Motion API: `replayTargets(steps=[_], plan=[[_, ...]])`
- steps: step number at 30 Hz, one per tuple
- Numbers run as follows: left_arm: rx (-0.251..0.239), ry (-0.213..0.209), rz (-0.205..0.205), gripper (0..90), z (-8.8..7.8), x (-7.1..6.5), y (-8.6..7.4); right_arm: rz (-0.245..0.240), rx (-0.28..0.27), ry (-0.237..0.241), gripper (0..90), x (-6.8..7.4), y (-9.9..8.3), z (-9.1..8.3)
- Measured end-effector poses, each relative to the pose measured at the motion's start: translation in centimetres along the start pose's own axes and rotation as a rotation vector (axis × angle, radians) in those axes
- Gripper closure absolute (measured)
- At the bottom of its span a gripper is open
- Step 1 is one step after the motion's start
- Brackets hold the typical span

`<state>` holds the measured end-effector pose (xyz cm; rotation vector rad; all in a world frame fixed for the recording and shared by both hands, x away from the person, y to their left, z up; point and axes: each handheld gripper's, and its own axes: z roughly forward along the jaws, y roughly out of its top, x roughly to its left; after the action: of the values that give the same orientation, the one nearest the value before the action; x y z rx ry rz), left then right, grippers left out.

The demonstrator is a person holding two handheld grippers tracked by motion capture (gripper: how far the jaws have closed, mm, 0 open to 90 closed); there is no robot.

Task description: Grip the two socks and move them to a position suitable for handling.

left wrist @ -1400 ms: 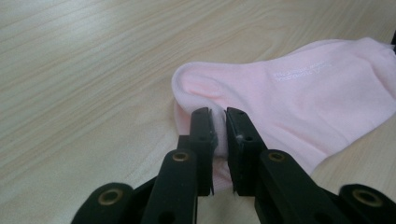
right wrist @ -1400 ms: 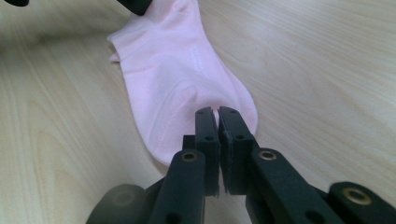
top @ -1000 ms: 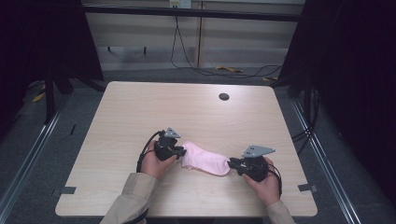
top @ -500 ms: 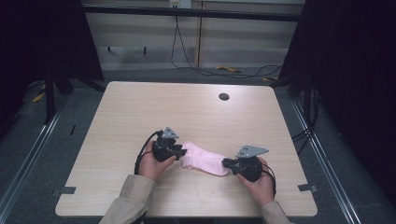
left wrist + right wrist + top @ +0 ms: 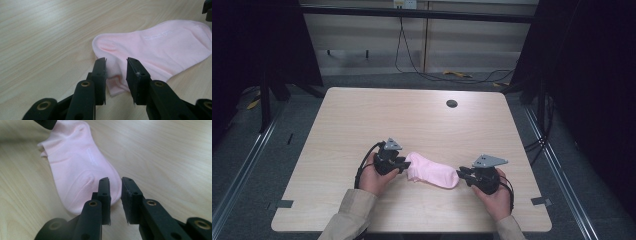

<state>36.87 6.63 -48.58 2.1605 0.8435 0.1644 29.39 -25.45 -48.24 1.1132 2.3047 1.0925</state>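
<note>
The pink sock point(image 5: 433, 172) is lying limp and light; left gripper point(image 5: 116, 67) and right gripper point(image 5: 115, 185), both slightly parted after opening (pressing nothing), are flanking its ends, the cuff hem looking best to pinch.

We see the jaws of the left gripper point(image 5: 116, 68) part over the last second; they now stand slightly apart over the pink sock's point(image 5: 160, 47) cuff edge, the pads off the cloth. The right gripper point(image 5: 115, 191) has just been opening too, its jaws straddling the toe end without pressing.
</note>
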Motion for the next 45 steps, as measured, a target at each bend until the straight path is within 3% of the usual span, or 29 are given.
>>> replayTargets(steps=[3, 8, 14, 20, 27, 32, 35, 40, 45], plan=[[0.008, -0.006, -0.004, 69.1, 0.1, 0.0, -0.1, -0.004, 0.019, 0.018, 77.4, 0.2, -0.1, 0.6], [0.004, -0.008, -0.009, 69.7, 0.4, 0.1, -0.2, -0.004, -0.010, 0.033, 75.7, 0.5, 0.4, 0.1], [0.022, -0.009, -0.009, 72.2, 0.8, 0.2, -0.4, -0.026, 0.063, 0.057, 74.1, 1.0, -0.2, 1.7], [0.031, -0.030, -0.023, 78.6, 0.9, 0.2, -0.3, -0.030, 0.074, 0.068, 87.2, 1.1, -0.1, 1.8], [0.016, -0.046, -0.028, 81.3, -0.1, 0.0, 0.3, -0.010, 0.025, 0.062, 90.0, 0.8, 0.2, 1.0], [0.014, -0.047, -0.025, 81.3, -0.4, -0.2, 0.5, 0.019, -0.009, 0.088, 90.0, 0.7, 0.5, 0.3], [0.018, -0.046, -0.026, 81.2, -0.2, -0.1, 0.2, 0.012, -0.001, 0.084, 79.6, 1.3, 0.3, 0.5], [0.022, -0.043, -0.020, 81.2, -0.2, -0.2, 0.1, 0.000, 0.030, 0.095, 69.5, 1.9, -0.1, 1.4], [0.011, -0.043, -0.018, 81.2, -0.5, -0.4, 0.3, 0.057, -0.016, 0.116, 67.2, 2.2, 0.5, 0.9]])
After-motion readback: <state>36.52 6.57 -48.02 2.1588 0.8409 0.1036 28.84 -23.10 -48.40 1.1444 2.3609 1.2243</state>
